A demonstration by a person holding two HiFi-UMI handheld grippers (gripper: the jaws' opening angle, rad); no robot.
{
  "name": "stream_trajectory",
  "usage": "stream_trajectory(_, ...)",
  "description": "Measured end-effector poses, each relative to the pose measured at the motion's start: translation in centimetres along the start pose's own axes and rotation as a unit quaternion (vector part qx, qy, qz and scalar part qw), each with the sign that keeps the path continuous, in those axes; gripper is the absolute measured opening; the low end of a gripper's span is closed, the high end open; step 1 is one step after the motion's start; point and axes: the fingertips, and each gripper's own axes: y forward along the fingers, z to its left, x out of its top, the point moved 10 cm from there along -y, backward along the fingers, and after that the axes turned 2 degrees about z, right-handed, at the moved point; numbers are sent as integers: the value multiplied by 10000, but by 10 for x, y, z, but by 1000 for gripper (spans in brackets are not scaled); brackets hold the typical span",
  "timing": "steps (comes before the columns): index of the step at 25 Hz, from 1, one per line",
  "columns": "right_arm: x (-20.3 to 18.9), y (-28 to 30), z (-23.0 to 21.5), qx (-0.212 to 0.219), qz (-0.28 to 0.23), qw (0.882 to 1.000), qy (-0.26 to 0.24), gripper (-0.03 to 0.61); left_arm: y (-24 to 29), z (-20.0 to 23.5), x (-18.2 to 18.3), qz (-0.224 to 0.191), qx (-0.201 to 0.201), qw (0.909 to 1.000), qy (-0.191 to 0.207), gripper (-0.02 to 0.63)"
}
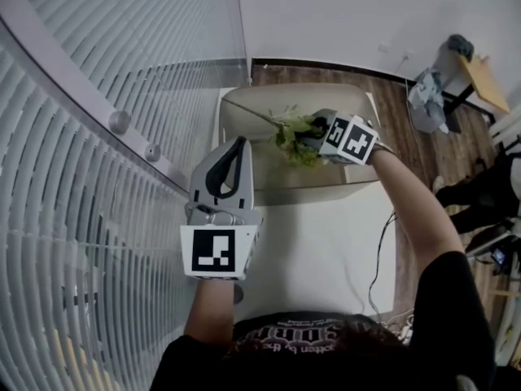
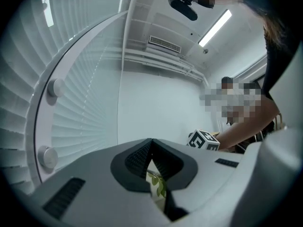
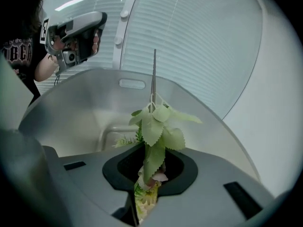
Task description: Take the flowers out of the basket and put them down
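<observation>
Partway through, the right gripper [image 3: 149, 173] grips a leafy flower sprig [image 3: 158, 126] over the basket [image 3: 90, 103], not yet put down; the left gripper [image 2: 151, 148] idles, jaws together.

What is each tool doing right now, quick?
Left tool: closed; a leafy bit shows between its jaws, whether gripped is unclear.
Right tool: closed on the flowers, above the basket.

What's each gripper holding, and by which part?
Right gripper is shut on the flower sprig, clamped at its leafy bloom end; the bare stem points away over the basket. Left gripper holds nothing.
</observation>
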Motion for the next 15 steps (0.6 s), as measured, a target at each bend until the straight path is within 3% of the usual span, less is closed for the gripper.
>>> stream_trajectory(15,46,-68,0,-539,-870,9946,147,72,-18,-17,15,-84,-77,9999,81,3)
